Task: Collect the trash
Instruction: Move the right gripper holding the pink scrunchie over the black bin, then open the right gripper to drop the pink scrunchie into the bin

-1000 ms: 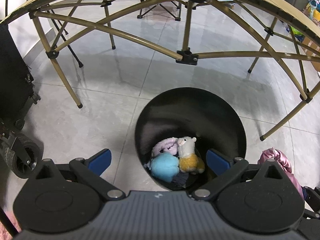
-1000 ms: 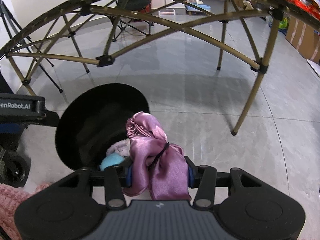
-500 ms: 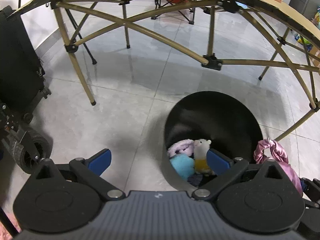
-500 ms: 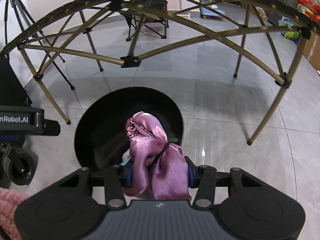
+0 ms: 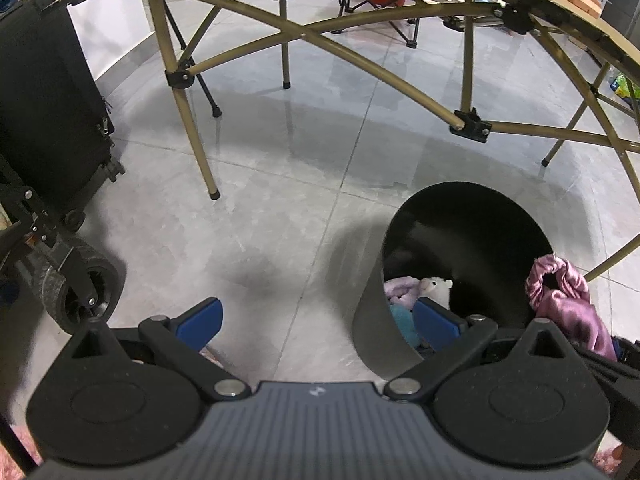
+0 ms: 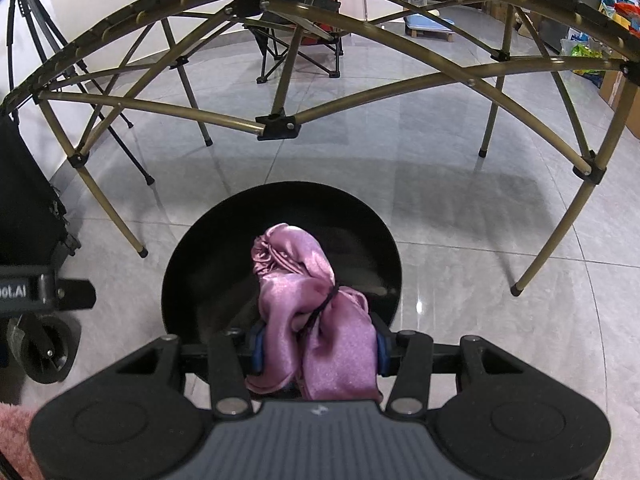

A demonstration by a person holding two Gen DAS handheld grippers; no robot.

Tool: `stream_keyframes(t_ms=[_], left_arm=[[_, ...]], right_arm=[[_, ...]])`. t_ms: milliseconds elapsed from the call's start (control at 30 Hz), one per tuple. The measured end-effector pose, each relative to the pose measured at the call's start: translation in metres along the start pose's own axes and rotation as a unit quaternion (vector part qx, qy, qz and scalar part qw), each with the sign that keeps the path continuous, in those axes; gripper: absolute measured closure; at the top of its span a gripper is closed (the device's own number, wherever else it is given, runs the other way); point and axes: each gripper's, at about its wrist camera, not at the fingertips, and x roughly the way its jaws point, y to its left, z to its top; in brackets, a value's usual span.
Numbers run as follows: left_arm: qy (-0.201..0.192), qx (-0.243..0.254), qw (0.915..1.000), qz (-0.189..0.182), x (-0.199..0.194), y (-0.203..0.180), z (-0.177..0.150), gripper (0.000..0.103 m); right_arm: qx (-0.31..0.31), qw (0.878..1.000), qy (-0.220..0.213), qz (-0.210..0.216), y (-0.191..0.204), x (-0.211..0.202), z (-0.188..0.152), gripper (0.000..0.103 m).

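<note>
Right wrist view: right gripper [image 6: 316, 350] is clamped on a pink cloth [image 6: 312, 320] just above the bin [image 6: 192, 264]; its loose tail could catch the rim on release. Left gripper [image 5: 316, 322] hangs apart, empty.

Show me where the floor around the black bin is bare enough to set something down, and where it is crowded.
Bare tile lies left of the black bin, between it and the wheeled cart, and beyond the bin toward the folding table's legs. Tile right of the bin is also bare in the right wrist view. Crowded: the bin's bottom, with soft toys.
</note>
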Motion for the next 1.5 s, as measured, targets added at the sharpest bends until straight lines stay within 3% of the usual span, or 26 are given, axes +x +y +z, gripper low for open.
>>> stream_keyframes(t_ms=[933,1133,1200,1233,1500], left_arm=[[0.023,-0.015,0.9992,0.029,0.017,0.036,-0.006,0.000],[0.023,-0.016,0.9991,0.030,0.017,0.036,-0.007,0.000],[0.023,-0.016,0.9992,0.030,0.017,0.036,-0.008,0.000],[0.023,-0.016,0.9992,0.030,0.017,0.036,-0.008,0.000],[0.023,-0.015,0.9992,0.030,0.017,0.036,-0.008,0.000]], right_arm=[[-0.010,1.000,0.026,0.011,0.031,0.029,0.006,0.054],[-0.009,1.000,0.022,0.017,0.032,0.025,0.008,0.041],[-0.008,1.000,0.015,0.013,0.032,0.022,0.009,0.014],[-0.007,1.000,0.011,0.007,0.032,0.021,0.010,0.009],[0.009,1.000,0.011,0.005,0.026,0.021,0.012,0.007]])
